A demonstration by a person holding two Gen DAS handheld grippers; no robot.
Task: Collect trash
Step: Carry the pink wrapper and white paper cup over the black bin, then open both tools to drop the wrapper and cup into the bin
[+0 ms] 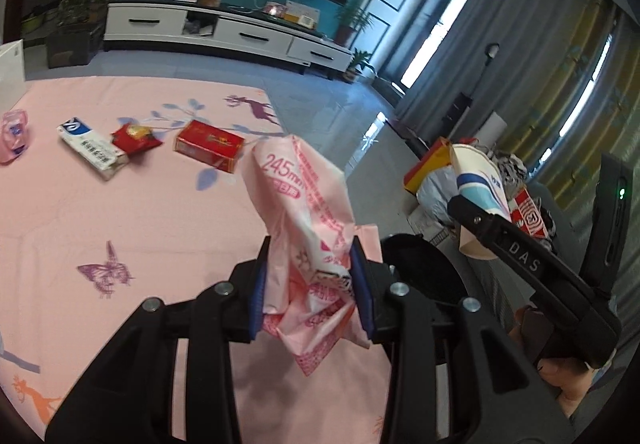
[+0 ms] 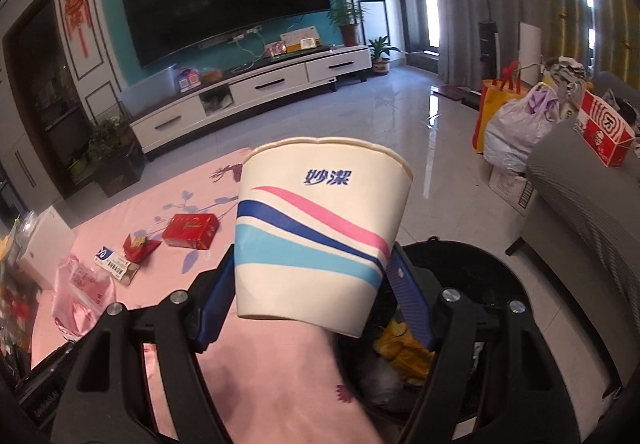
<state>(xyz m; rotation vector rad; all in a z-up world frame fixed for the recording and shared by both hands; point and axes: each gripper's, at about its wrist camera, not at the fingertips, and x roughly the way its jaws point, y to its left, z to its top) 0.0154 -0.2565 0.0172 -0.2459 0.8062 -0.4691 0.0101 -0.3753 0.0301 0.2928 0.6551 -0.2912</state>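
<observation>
The left tongs (image 1: pixel 312 284) are clenched on a crumpled pink wrapper (image 1: pixel 308 212), lifted over the near edge of the pink cloth-covered worktop (image 1: pixel 120 212). The right tongs (image 2: pixel 312 284) grip a striped paper cup (image 2: pixel 320 220), mouth tipped away, just above the rim of a black bin (image 2: pixel 500 284) holding what looks like yellow scraps. Farther out on the cloth lie a red box (image 1: pixel 210 144), a red snack packet (image 1: pixel 134 138) and a white tissue pack (image 1: pixel 94 148).
</observation>
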